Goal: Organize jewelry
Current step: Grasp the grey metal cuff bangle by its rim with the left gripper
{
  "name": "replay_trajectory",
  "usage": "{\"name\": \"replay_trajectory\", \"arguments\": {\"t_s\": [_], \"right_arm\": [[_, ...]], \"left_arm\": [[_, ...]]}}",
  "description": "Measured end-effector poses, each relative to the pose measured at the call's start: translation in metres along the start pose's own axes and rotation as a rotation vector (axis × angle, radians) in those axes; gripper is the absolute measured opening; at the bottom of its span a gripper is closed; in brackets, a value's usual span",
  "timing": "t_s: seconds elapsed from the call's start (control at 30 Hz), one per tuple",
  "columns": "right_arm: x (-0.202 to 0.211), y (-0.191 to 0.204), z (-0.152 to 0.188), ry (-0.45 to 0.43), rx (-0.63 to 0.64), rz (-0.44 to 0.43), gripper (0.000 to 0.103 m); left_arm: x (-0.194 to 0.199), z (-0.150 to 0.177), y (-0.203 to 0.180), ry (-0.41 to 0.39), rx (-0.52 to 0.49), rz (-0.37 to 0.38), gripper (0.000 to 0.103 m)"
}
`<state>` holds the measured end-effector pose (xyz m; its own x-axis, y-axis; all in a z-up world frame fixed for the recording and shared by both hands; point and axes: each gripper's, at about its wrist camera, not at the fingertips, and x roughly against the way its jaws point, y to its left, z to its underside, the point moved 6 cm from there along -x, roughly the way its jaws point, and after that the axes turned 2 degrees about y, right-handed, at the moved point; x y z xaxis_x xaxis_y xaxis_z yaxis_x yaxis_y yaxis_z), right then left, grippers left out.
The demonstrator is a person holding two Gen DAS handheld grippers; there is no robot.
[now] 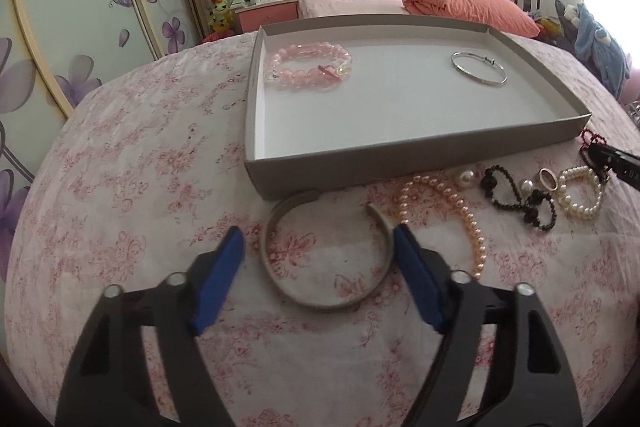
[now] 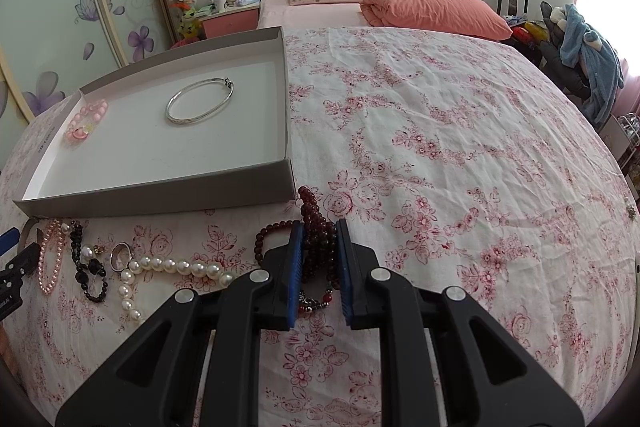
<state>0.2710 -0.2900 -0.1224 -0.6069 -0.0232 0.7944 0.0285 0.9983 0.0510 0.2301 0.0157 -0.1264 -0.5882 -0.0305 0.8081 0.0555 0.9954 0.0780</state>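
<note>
A shallow grey cardboard tray lies on the flowered bedspread. It holds a pink bead bracelet and a silver bangle. My left gripper is open, its blue pads on either side of a grey open cuff bangle on the cloth. My right gripper is shut on a dark red bead bracelet that rests on the cloth by the tray's near right corner.
In front of the tray lie a pink pearl strand, a black bead bracelet, a ring, a loose pearl and a white pearl bracelet. A bed with pillows stands behind.
</note>
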Motion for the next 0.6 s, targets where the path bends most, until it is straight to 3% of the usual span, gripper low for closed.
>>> {"name": "replay_trajectory", "arguments": {"t_s": [0.6], "right_arm": [[-0.0004,-0.0009,0.0003,0.000,-0.008,-0.013,0.017]], "left_arm": [[-0.0019,-0.0017,0.0024,0.002,0.032,-0.003,0.066]]}}
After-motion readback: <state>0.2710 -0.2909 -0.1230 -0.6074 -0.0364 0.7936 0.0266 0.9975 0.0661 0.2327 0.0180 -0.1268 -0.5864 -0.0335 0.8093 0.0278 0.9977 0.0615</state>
